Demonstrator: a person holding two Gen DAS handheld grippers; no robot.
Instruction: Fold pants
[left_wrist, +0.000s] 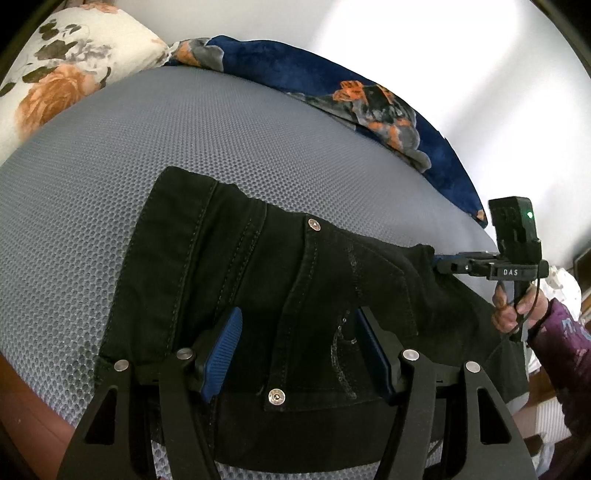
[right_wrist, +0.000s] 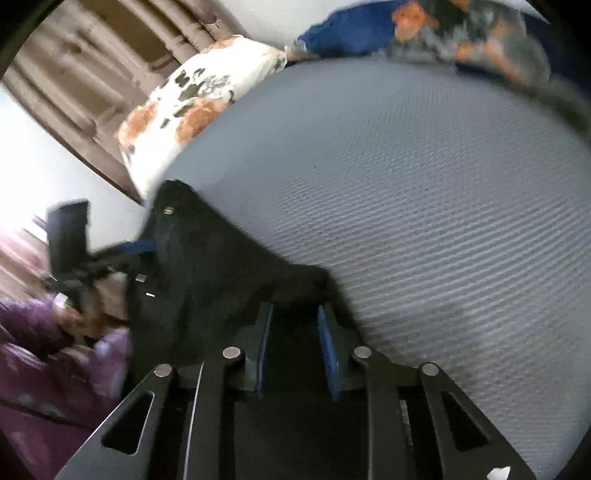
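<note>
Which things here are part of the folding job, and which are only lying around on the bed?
Part of the job:
- black pants
- left tongs
- right tongs
- grey mesh bed surface, where the pants lie

Only lying around:
- white floral pillow
- blue floral blanket
</note>
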